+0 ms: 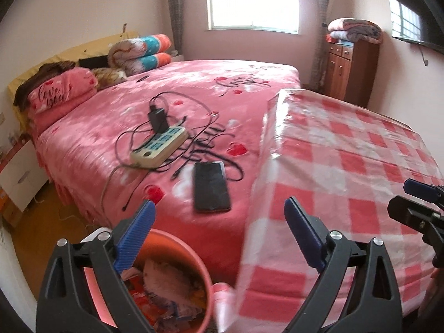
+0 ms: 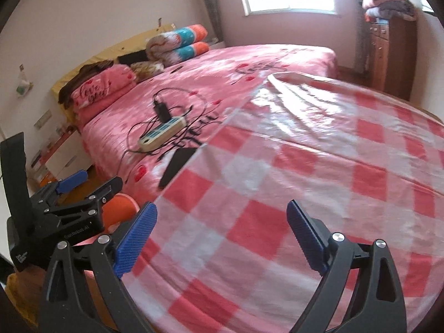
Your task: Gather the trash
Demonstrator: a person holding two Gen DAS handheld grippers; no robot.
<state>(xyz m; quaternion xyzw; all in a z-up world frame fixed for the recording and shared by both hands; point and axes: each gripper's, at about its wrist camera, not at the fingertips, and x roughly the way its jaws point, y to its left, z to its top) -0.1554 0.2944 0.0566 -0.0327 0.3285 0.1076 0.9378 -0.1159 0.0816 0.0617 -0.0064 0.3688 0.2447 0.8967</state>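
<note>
I hold my left gripper (image 1: 219, 222) just above the orange trash bin (image 1: 177, 238), which stands on the floor beside the bench (image 1: 347, 166), and its jaws are spread wide with nothing in them. My right gripper (image 2: 222, 222) is over the bench, jaws spread and empty too. The bin already has scraps inside and I see no trash on the bench, so I think the job is almost done.

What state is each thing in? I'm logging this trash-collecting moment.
left gripper: open, empty, above the bin.
right gripper: open, empty, over the checked tablecloth.
orange bin: open-topped, holding trash.
phone: screen dark, flat on bed.
power strip: charger plugged in.
</note>
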